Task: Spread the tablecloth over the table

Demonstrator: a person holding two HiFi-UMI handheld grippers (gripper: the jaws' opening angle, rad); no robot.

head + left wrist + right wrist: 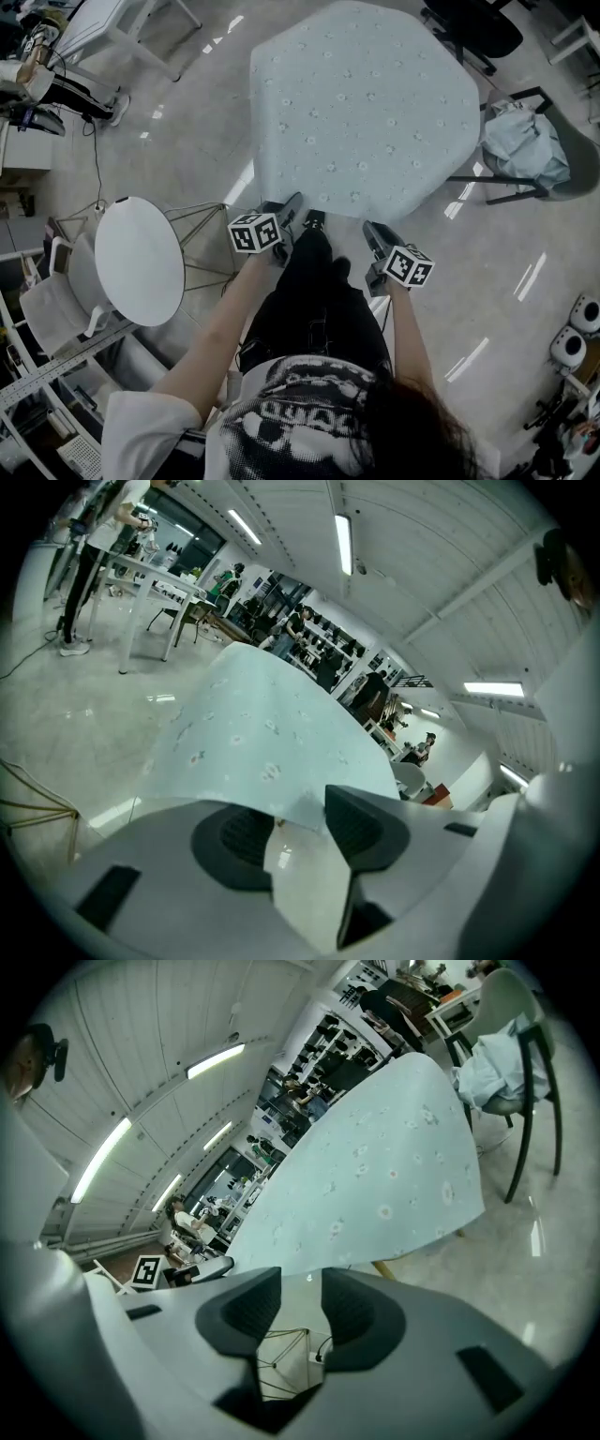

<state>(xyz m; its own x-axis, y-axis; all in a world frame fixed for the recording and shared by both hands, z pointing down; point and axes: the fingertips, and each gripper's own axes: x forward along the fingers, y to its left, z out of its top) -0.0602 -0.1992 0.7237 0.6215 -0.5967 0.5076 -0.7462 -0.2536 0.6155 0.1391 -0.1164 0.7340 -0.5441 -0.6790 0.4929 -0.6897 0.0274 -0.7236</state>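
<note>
A pale blue tablecloth (366, 103) with small flower prints covers the table, and its edges hang down all round. My left gripper (289, 208) is at the cloth's near edge, left of my legs. In the left gripper view the left gripper (295, 832) is open, and the hem of the tablecloth (272, 733) dips loosely into the gap at the tips, with neither pad pressing on it. My right gripper (377, 234) is at the near edge further right. In the right gripper view the right gripper (300, 1302) is open and empty, with the tablecloth (375, 1185) just beyond it.
A round white side table (139, 261) on wire legs stands close at the left. At the right, a chair holds a bundle of pale fabric (525, 145). A white desk (103, 23) is at the far left and a dark chair (478, 28) behind the table. People stand far off.
</note>
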